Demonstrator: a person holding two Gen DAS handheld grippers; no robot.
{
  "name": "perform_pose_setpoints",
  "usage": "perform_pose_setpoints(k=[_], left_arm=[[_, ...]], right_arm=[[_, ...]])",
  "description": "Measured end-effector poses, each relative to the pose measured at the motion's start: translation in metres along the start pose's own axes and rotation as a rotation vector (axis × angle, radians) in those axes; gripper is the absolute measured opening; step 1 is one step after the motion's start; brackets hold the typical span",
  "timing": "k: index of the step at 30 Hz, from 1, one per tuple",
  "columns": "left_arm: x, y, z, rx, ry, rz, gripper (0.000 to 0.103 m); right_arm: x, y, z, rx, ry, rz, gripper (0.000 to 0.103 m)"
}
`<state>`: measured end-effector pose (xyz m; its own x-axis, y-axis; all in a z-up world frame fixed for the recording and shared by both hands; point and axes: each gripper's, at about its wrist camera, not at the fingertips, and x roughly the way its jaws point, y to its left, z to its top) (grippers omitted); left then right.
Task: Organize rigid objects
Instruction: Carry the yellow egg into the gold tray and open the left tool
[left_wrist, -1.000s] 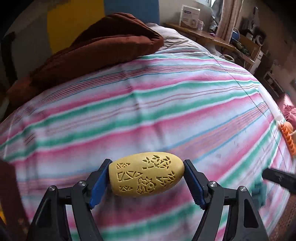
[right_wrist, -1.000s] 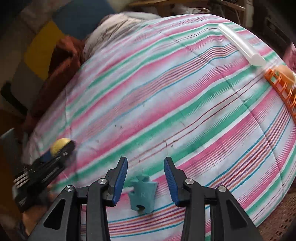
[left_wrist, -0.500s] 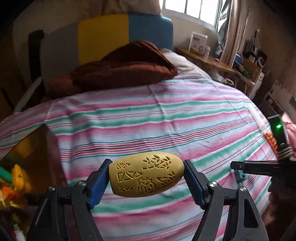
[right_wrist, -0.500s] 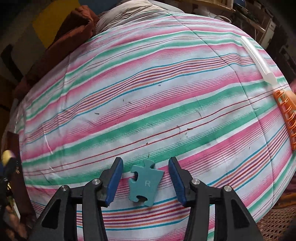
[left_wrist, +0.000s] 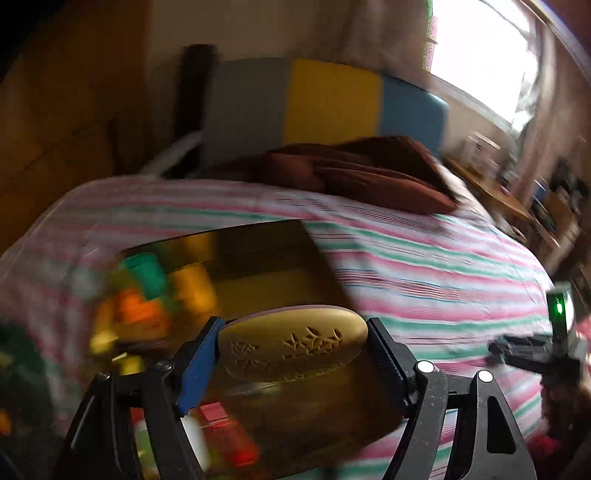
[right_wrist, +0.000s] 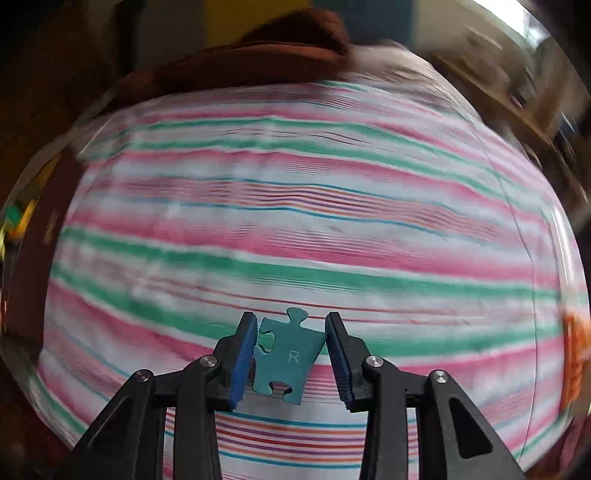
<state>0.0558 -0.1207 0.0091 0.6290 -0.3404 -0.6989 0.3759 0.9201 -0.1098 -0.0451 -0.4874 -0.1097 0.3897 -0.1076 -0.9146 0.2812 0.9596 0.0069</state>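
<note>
— What sits between the left gripper's (left_wrist: 293, 354) jaws?
— A yellow carved oval block (left_wrist: 291, 345), clamped end to end by both pads, above a brown transparent box (left_wrist: 266, 243) of blurred colourful toys.

— And the right gripper (right_wrist: 290, 356)?
— Its jaws are closing on a teal puzzle piece (right_wrist: 288, 354) marked "R"; both pads touch its edges. Beyond the jaws spreads the striped bedsheet (right_wrist: 295, 221), with a brown blanket (right_wrist: 258, 59) at its far end.
</note>
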Motion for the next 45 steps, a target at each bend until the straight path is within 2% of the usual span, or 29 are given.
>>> perform_pose_setpoints(k=[1, 3, 6, 8, 11, 15, 19, 24, 28, 32, 38, 45], left_arm=[[-0.004, 0.017, -0.003, -0.026, -0.004, 0.026, 0.077], [-0.014, 0.053, -0.011, -0.081, -0.009, 0.081, 0.077], [-0.024, 0.094, -0.025, -0.152, -0.008, 0.133, 0.077], [-0.027, 0.109, -0.032, -0.184, -0.005, 0.145, 0.077], [-0.023, 0.124, -0.041, -0.236, 0.016, 0.114, 0.077], [-0.010, 0.115, -0.042, -0.239, 0.048, 0.063, 0.077], [-0.002, 0.094, -0.036, -0.176, 0.061, 0.028, 0.077], [0.022, 0.078, -0.027, -0.098, 0.112, 0.026, 0.077], [0.043, 0.068, -0.020, -0.089, 0.158, -0.008, 0.077], [0.072, 0.068, -0.016, -0.128, 0.226, -0.013, 0.077], [0.099, 0.065, -0.020, -0.093, 0.277, 0.049, 0.077], [0.102, 0.065, -0.020, -0.072, 0.255, 0.074, 0.077]], right_arm=[[0.006, 0.006, -0.001, -0.031, 0.023, -0.004, 0.037], [0.007, 0.015, -0.002, -0.084, -0.003, -0.045, 0.037], [0.009, 0.007, 0.000, -0.035, 0.010, 0.002, 0.037], [0.007, 0.001, 0.000, -0.026, 0.008, 0.015, 0.037], [0.006, 0.005, -0.005, -0.064, -0.015, -0.014, 0.037], [0.001, 0.006, -0.015, -0.068, -0.025, -0.017, 0.037], [0.003, 0.008, -0.012, -0.069, -0.023, -0.019, 0.037], [0.001, 0.009, -0.014, -0.070, -0.021, -0.018, 0.037], [0.001, 0.008, -0.013, -0.071, -0.021, -0.016, 0.037], [0.003, 0.008, -0.012, -0.076, -0.022, -0.020, 0.037], [0.003, 0.009, -0.012, -0.081, -0.022, -0.021, 0.037], [0.004, 0.010, -0.012, -0.086, -0.021, -0.023, 0.037]])
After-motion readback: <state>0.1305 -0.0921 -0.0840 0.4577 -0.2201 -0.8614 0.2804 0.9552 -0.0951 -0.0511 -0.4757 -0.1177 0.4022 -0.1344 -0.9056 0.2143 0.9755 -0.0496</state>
